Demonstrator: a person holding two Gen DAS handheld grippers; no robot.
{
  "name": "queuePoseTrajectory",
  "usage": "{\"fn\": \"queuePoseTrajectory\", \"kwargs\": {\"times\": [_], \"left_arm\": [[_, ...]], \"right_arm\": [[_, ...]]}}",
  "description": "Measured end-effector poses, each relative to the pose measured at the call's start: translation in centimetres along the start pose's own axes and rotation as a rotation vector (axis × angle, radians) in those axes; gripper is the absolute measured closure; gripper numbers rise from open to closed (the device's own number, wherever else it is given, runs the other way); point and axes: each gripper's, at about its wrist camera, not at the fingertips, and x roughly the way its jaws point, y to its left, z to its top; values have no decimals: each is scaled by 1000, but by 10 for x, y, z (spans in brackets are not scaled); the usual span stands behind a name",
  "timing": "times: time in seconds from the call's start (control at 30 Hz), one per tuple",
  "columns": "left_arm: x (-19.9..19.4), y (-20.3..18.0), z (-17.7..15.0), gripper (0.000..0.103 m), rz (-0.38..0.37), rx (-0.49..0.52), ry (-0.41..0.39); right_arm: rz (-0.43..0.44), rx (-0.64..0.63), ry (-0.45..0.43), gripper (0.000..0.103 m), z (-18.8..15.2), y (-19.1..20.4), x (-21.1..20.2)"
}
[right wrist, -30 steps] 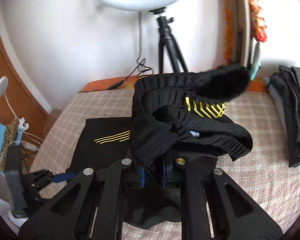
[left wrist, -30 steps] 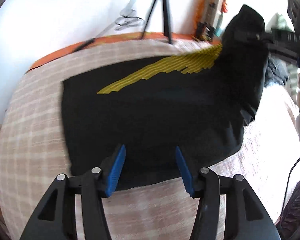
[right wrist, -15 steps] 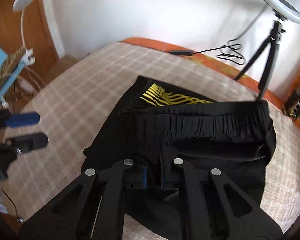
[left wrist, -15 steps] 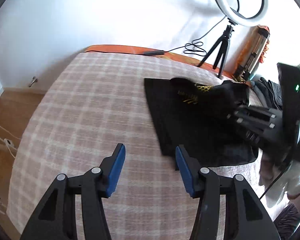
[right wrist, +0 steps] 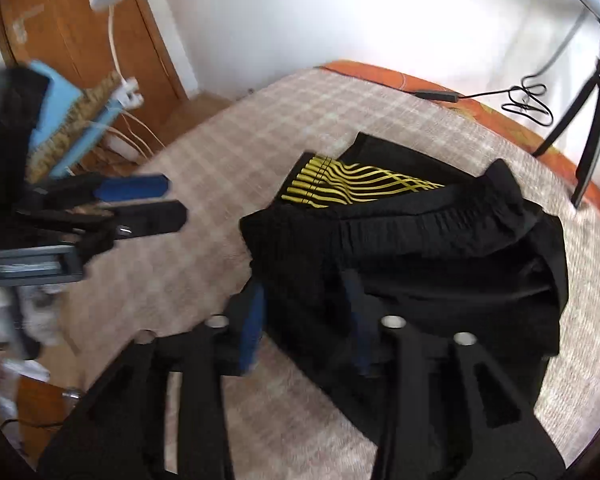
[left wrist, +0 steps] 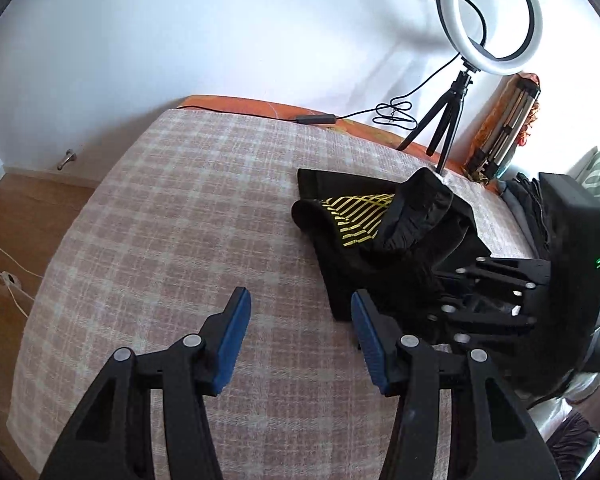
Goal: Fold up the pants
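Black pants with yellow stripes lie folded in a bunched heap on the plaid bedspread, the ribbed waistband on top. My left gripper hangs open over bare bedspread to the left of the pants, with nothing between its blue pads. My right gripper is at the near edge of the pants and its jaws are opening. Black fabric still lies between its fingers, and the pads stand apart from it. The right gripper also shows in the left wrist view, and the left gripper in the right wrist view.
A ring light on a tripod stands at the far edge of the bed, its cable trailing beside it. A pile of dark clothes lies at the right. Wooden furniture, a white lamp and cables stand left of the bed.
My left gripper swung off the pants to the left, over bare bedspread. My right gripper carried the waistband over the pants, lowered it, and opened its jaws from shut.
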Motion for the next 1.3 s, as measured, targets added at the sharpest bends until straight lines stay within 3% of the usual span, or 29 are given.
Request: {"fn": "queuePoseTrajectory", "kwargs": {"times": [0.1,0.2,0.37,0.53,0.6,0.63,0.77,0.93,1.13,1.2,1.3], "left_arm": [[1,-8,2,53,-21,16,-11],[6,-20,3,53,-44,36,-8],[23,-44,5,53,-62,88,19],[45,-64,9,53,-37,172,56],[56,-68,10,53,-33,189,76],[59,-68,10,53,-29,195,83],[70,-68,9,53,-9,203,105],[72,-64,9,53,-12,201,101],[67,-63,10,53,-5,183,76],[61,-61,8,66,-16,181,64],[56,-55,6,66,-25,161,68]], "right_arm": [[80,65,-78,39,9,-31,-42],[-74,97,-130,39,27,-66,-63],[-135,121,-13,39,50,-120,-35],[-163,34,84,40,62,-121,8],[-200,-38,124,74,64,-114,22],[-220,-53,147,100,64,-111,26],[-208,-62,79,100,67,-105,2],[-161,-65,-3,100,95,-104,-32],[-127,-110,0,101,129,-86,-7],[-119,-119,19,101,133,-79,5],[-84,-99,29,101,130,-76,9]]}}
